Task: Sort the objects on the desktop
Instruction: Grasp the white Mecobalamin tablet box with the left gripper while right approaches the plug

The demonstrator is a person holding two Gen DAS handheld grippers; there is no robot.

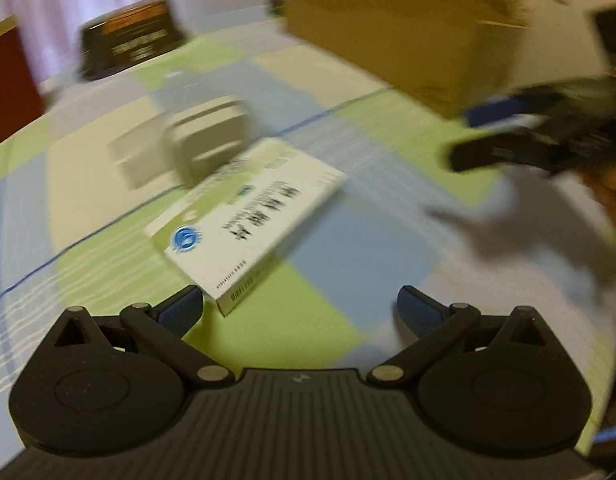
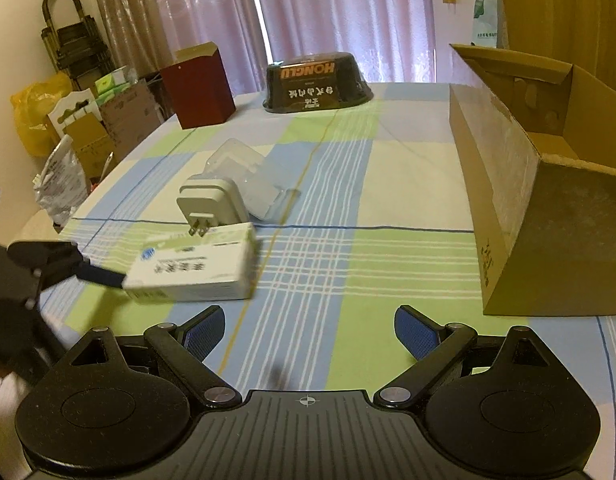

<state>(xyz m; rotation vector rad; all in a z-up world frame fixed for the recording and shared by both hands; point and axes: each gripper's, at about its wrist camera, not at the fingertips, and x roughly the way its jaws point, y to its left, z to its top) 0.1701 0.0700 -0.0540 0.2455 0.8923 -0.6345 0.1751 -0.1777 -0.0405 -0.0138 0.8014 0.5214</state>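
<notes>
Cardboard box [image 2: 520, 184] at two o'clock shows nothing sorted inside, while the medicine carton [image 2: 191, 268] and plug adapter [image 2: 207, 208] lie on the cloth [image 2: 408, 184] at eleven o'clock, the left gripper [image 1: 299, 312] and right gripper [image 2: 310, 336] both spread wide and holding nothing.

A table covered by a checked cloth [image 2: 348, 264] of green, blue and cream squares carries everything. Near its middle a white and green medicine box [image 2: 191, 268] lies flat, with a white plug adapter [image 2: 207, 204] touching its far edge at 12 o'clock. Just beyond the adapter sits a clear plastic case [image 2: 247, 176]. At 3 o'clock stands an open cardboard box [image 2: 520, 208]. At the far edge rest a black bowl-shaped package [image 2: 318, 82] and, at 11 o'clock, a dark red box [image 2: 199, 86].
</notes>
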